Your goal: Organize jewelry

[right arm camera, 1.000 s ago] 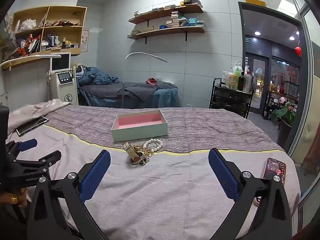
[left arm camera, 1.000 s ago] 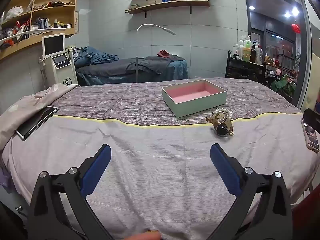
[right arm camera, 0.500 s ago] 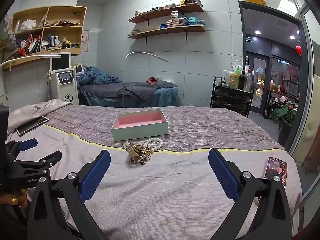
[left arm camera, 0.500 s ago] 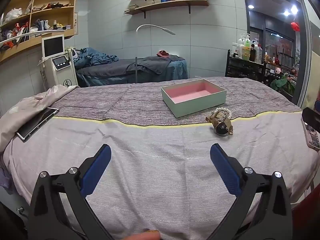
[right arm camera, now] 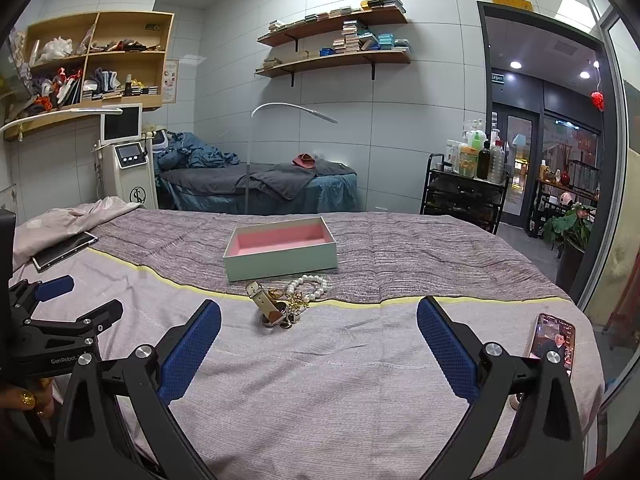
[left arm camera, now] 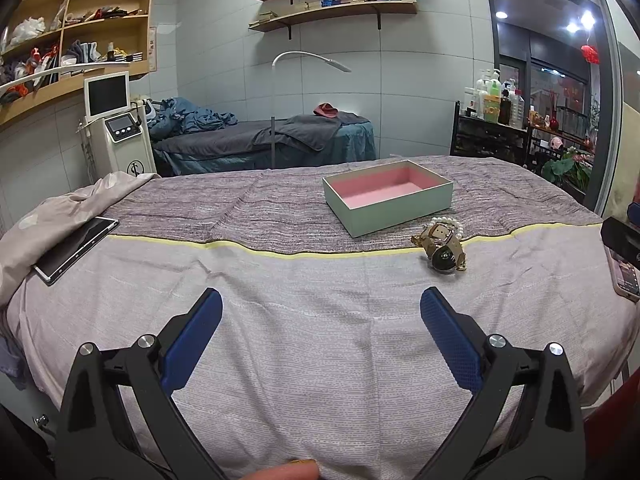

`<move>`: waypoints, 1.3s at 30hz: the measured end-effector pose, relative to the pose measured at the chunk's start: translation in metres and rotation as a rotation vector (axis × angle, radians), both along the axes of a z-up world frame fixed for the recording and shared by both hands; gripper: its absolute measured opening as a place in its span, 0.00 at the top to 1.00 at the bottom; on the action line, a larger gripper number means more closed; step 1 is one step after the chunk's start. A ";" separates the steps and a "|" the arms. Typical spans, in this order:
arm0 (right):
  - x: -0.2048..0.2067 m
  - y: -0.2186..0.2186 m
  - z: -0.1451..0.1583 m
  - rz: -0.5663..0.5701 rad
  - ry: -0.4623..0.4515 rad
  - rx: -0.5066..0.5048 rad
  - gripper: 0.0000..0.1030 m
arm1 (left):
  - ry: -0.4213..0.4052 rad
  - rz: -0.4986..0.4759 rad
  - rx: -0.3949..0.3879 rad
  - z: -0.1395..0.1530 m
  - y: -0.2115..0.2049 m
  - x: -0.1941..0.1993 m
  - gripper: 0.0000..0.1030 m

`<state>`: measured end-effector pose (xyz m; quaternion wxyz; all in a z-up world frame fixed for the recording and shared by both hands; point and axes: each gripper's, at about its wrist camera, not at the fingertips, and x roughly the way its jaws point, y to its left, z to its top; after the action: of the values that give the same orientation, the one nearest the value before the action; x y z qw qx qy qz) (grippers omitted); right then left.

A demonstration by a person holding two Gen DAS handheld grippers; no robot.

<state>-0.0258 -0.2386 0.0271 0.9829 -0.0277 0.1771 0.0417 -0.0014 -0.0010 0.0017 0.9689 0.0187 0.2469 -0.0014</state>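
Note:
A pale green box with a pink lining [left arm camera: 387, 199] [right arm camera: 281, 249] stands open on the bed. Just in front of it lies a small heap of jewelry: a gold watch with a tan strap [left arm camera: 443, 255] [right arm camera: 269, 306], a pearl bracelet [left arm camera: 448, 223] [right arm camera: 313, 285] and a gold chain. My left gripper [left arm camera: 320, 312] is open and empty, well short of the heap and to its left; it also shows in the right wrist view [right arm camera: 60, 300]. My right gripper [right arm camera: 319, 320] is open and empty, a little short of the heap.
The bed has a grey striped cover [left arm camera: 280, 208] and a paler sheet [left arm camera: 320, 360] in front. A tablet [left arm camera: 76, 248] lies at the left edge, a phone [right arm camera: 554, 342] at the right edge. A treatment bed, a machine and a bottle cart stand behind.
The left wrist view has tilted slightly up over the second. Both grippers stay open and the jewelry has not moved.

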 end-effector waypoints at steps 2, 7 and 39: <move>0.000 0.000 0.000 0.001 0.000 0.000 0.06 | -0.003 0.001 0.001 0.001 -0.001 -0.001 0.05; 0.000 0.003 -0.001 0.005 0.000 -0.001 0.06 | -0.003 0.000 0.002 0.001 -0.001 -0.001 0.05; 0.002 0.005 -0.002 0.011 0.010 -0.008 0.06 | -0.003 0.009 0.005 0.000 -0.002 -0.001 0.05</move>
<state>-0.0234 -0.2332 0.0252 0.9816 -0.0323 0.1823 0.0467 -0.0022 -0.0029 0.0017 0.9692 0.0201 0.2453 0.0034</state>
